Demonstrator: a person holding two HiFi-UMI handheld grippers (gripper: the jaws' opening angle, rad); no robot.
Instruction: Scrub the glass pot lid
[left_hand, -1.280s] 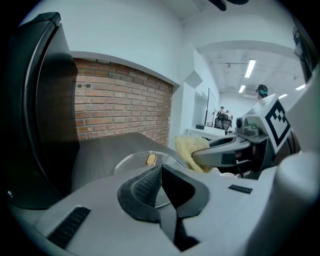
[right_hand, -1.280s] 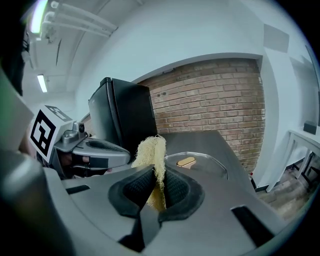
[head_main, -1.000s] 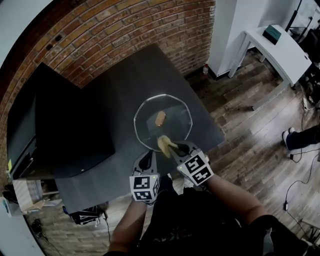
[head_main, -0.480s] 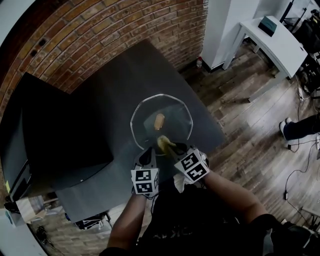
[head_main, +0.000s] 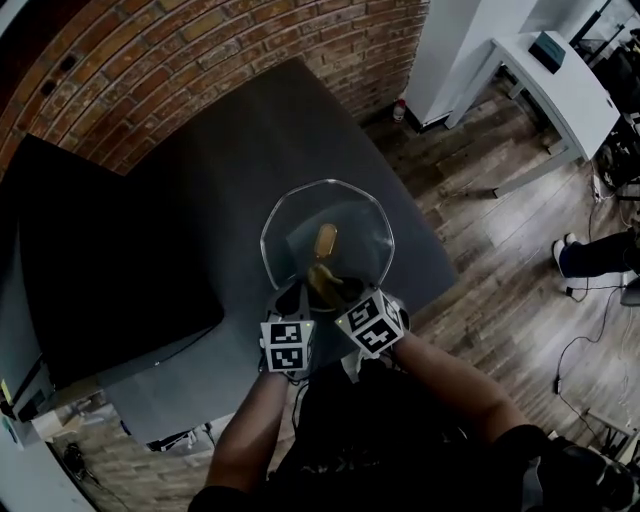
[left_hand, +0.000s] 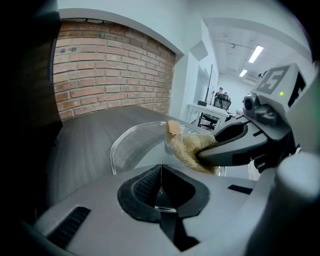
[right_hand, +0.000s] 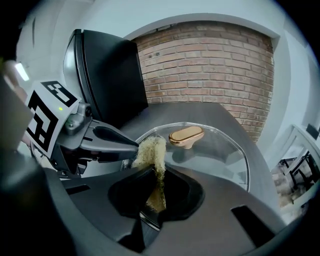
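Note:
The round glass pot lid (head_main: 350, 225) lies on the dark table (head_main: 220, 170), its tan knob (head_main: 325, 238) up. At the lid's near rim my left gripper (head_main: 291, 298) is shut on the glass edge; the left gripper view shows the rim pinched between the jaws of that gripper (left_hand: 161, 186). My right gripper (head_main: 336, 292) is shut on a yellow fibrous scrubber (head_main: 321, 279), which rests on the glass just short of the knob. In the right gripper view the scrubber (right_hand: 151, 152) sticks out of that gripper (right_hand: 156, 187), with the knob (right_hand: 186, 136) beyond it and the left gripper's fingers (right_hand: 112, 141) close beside it.
A large black box (head_main: 100, 270) covers the table's left part. A brick wall (head_main: 200, 50) runs behind. The table's near edge is just under my grippers, with wooden floor (head_main: 500, 260) to the right. A white desk (head_main: 565, 85) stands at the far right.
The right gripper has drawn the scrubber left and nearer along the lid's near part, so the two grippers now sit closer together. The left gripper keeps its hold on the rim.

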